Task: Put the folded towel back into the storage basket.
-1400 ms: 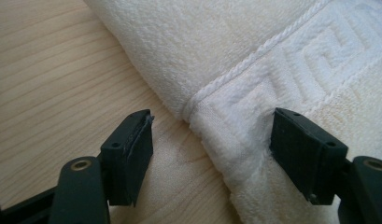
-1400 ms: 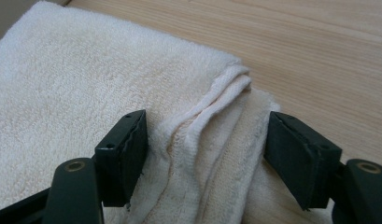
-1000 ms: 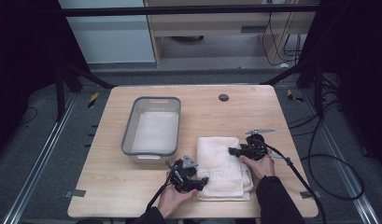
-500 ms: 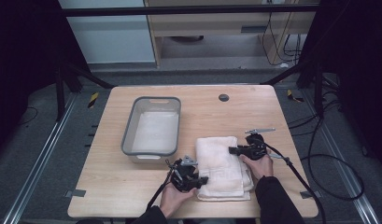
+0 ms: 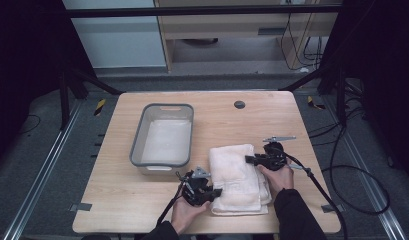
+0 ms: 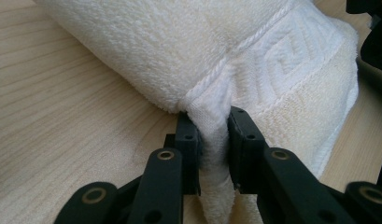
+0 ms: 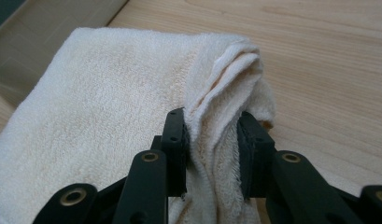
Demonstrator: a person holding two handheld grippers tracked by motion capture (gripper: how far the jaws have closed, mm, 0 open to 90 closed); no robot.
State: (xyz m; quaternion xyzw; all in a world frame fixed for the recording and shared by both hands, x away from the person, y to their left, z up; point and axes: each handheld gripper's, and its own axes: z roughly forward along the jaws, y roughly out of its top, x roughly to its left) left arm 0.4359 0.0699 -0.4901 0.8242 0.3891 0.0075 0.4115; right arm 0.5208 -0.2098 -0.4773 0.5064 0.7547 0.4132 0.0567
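High view: two forearms in dark sleeves come in from the near edge of the table [image 5: 117,200]. The left hand [image 5: 184,212] lies low by the towel's near left corner, its left gripper [image 5: 216,192] pointing right into the cloth. The right hand [image 5: 278,176] rests at the towel's right side, its right gripper [image 5: 248,160] pointing left onto the upper right edge. The folded white towel [image 5: 237,177] lies flat on the wood near the front, just right of the grey tub [image 5: 164,135], which stands apart from it toward the middle. Against the frame a second earlier, hands and towel sit in nearly the same places; what differs is the jaws, which have just been closing on the cloth at both ends.

Left gripper view: the left gripper [image 6: 213,144] has its two black jaws drawn in on a pinched-up fold at the towel's [image 6: 188,51] hemmed edge. The cloth bunches between the pads and hangs below them, with the woven band running off to the right. Bare table [image 6: 53,130] shows at the left.

Right gripper view: the right gripper [image 7: 212,140] clamps several stacked layers at the towel's [image 7: 95,102] folded corner, the plies squeezed upright between the pads. The rest of the towel spreads flat to the left on the table [image 7: 328,70].
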